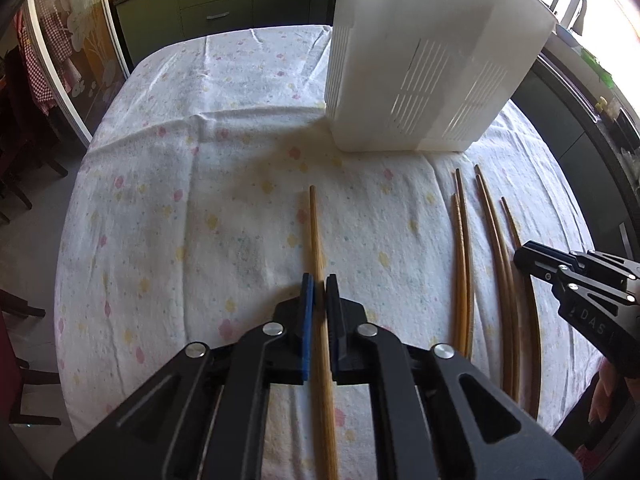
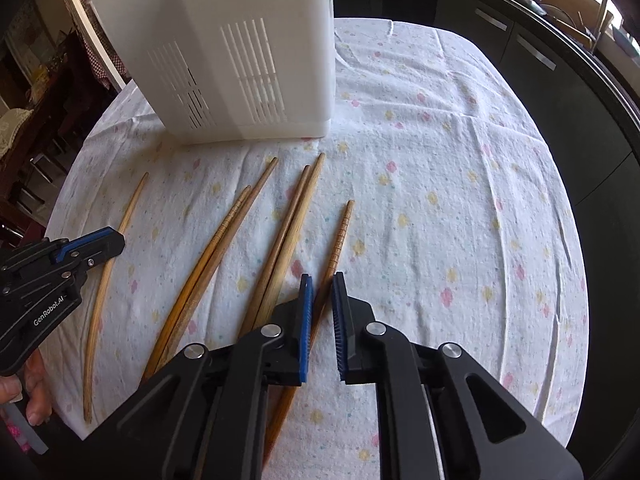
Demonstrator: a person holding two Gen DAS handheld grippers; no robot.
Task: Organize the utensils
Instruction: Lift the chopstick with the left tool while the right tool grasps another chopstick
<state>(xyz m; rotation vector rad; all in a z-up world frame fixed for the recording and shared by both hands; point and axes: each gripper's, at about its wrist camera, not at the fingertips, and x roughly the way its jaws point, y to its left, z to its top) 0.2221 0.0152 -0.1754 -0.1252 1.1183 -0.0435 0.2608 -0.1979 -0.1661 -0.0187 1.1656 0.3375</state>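
Pinching a lone pale chopstick (image 1: 318, 248) in my left tongs (image 1: 320, 286), I have the pads closed right down on the shaft, which runs from 6 o'clock up toward 12 in the left view. My right tongs (image 2: 321, 280) sit over the ridged brown chopstick (image 2: 340, 236); the pads look a little apart in that view, yet the stick passes between them, and I judge them nearly shut on it. Four more chopsticks (image 2: 256, 224) lie on the cloth-covered bench (image 2: 460, 200) at about 10 o'clock of that stick, two of them just beside my left pad (image 2: 306, 320). The white slotted holder (image 2: 240, 60) stands at 11 o'clock, well apart. My worry: both grips are far from the tips, so a stick may pivot or slip on lifting. A stray pad could drag a neighbour along, and a swinging tip may knock the holder's wall.
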